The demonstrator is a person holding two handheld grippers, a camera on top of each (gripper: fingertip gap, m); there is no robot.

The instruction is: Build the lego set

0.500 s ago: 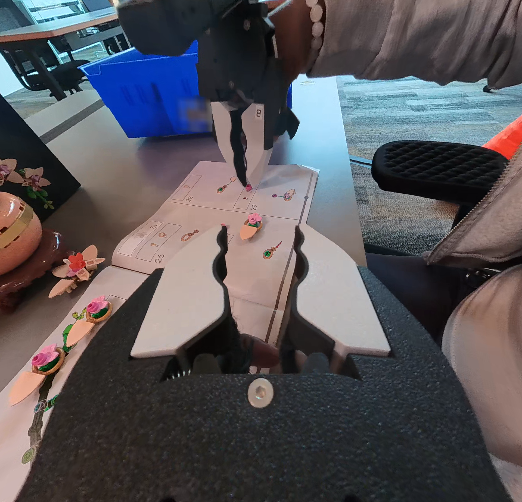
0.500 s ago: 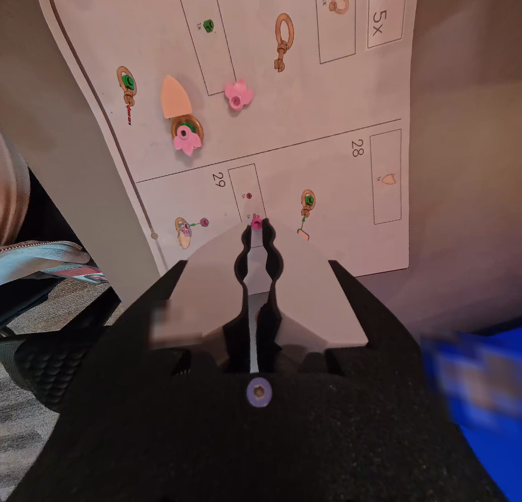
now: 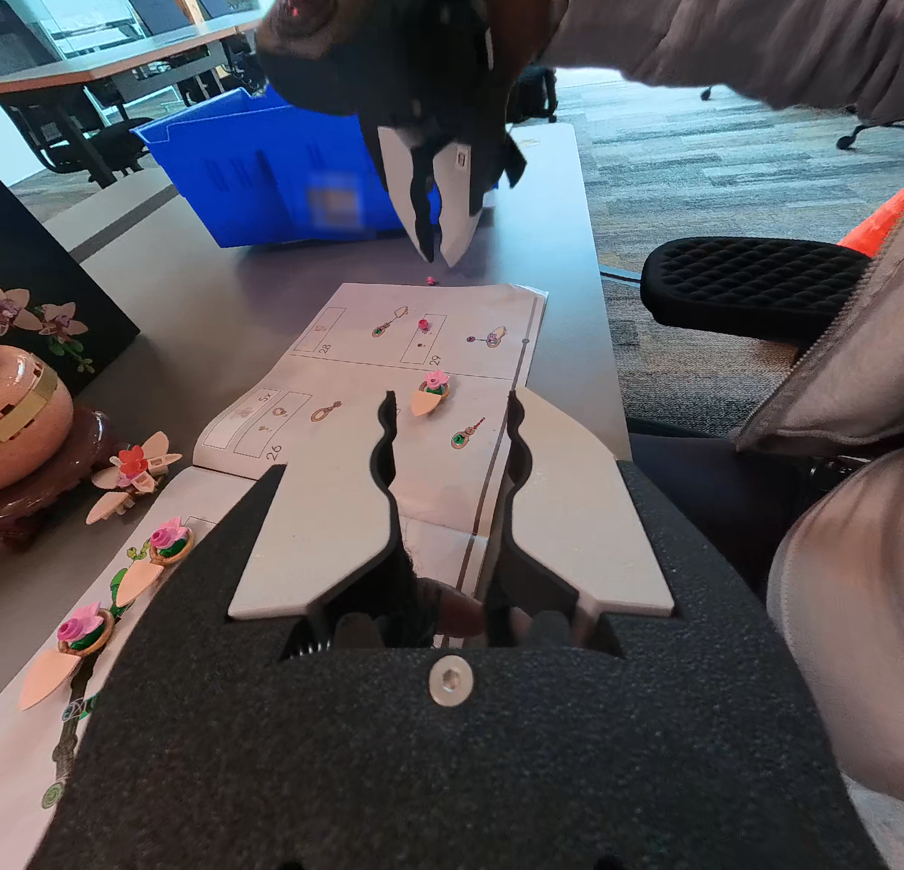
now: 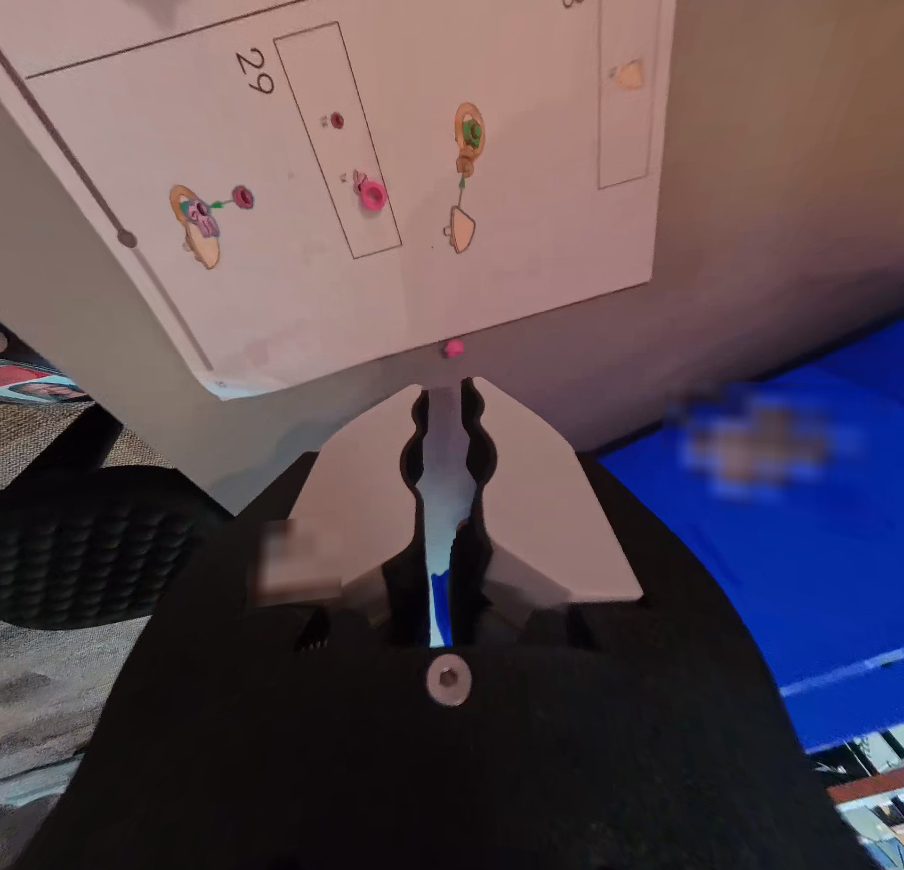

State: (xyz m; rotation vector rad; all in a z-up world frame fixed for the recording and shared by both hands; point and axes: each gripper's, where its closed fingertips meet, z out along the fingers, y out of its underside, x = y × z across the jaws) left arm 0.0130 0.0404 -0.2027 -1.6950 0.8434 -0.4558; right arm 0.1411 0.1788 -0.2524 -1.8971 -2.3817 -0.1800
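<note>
Left gripper [image 3: 449, 399] spread over the booklet [image 3: 342, 396], flower piece [image 3: 430, 392] just ahead at twelve. Right gripper [image 4: 446, 386] slightly parted, bare; pink stud [image 4: 453, 348] on table [image 4: 734, 210] at twelve.

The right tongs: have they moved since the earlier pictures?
Yes. The right tongs have drawn back off the instruction booklet toward the blue bin, now empty above the table.

Grey table [image 3: 205, 308] — open booklet [image 3: 342, 357], blue bin [image 3: 254, 181], pink stud [image 3: 430, 279]

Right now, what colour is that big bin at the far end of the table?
The bin is bright blue; the left wrist view shows it best.
</note>
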